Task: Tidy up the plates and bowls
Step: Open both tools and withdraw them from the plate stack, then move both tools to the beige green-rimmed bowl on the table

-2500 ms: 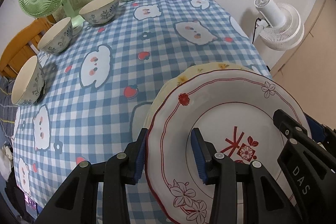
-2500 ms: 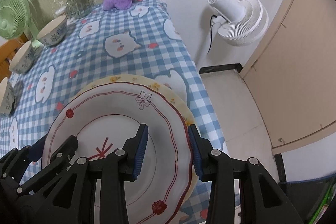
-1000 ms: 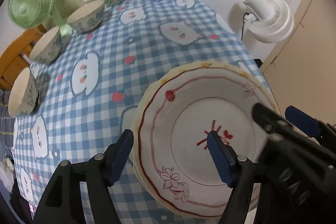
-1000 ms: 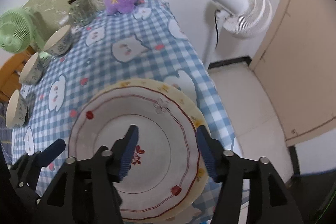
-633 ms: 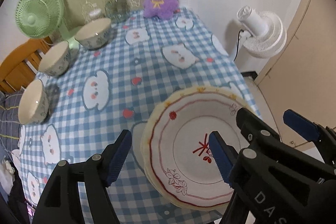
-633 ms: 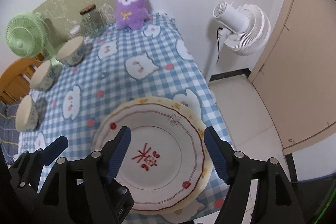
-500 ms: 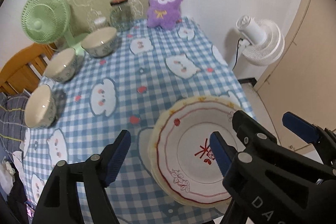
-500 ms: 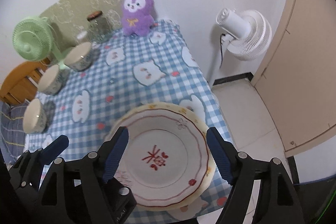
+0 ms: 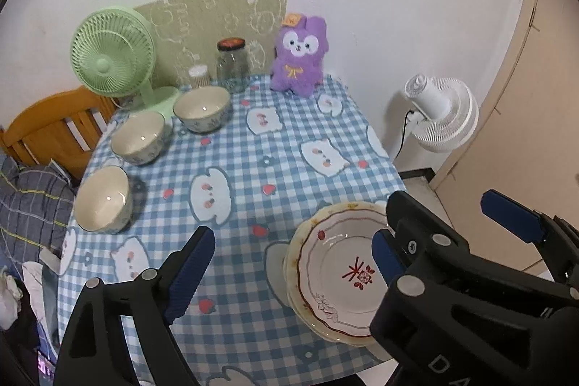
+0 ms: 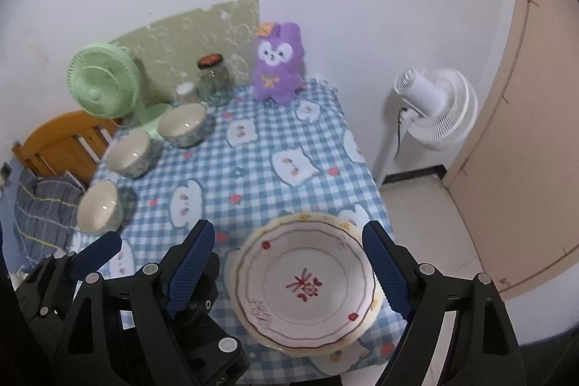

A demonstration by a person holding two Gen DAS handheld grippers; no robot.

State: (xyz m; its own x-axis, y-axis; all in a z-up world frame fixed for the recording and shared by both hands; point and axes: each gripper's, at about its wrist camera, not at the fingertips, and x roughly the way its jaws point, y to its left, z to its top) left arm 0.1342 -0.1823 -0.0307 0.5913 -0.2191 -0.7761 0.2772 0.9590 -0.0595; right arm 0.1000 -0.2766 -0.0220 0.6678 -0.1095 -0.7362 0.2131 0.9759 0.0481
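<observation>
A white plate with a red rim and red flower mark (image 9: 340, 272) (image 10: 304, 284) lies on top of a yellow-edged plate (image 9: 327, 209) (image 10: 311, 216) near the table's front right corner. Three pale bowls stand apart along the left side: the near bowl (image 9: 102, 199) (image 10: 98, 206), the middle bowl (image 9: 138, 137) (image 10: 128, 152) and the far bowl (image 9: 201, 108) (image 10: 182, 124). My left gripper (image 9: 293, 263) is open and empty, high above the table. My right gripper (image 10: 289, 274) is open and empty, raised above the plates.
A blue checked cloth (image 9: 239, 154) covers the table. At the back stand a green fan (image 9: 108, 60), a glass jar (image 9: 232, 64) and a purple plush toy (image 9: 298, 60). A white floor fan (image 9: 439, 118) stands to the right, a wooden chair (image 9: 50, 129) to the left.
Both grippers opened, let go of the red-rimmed plate on the yellow plate, and rose up and back from the table.
</observation>
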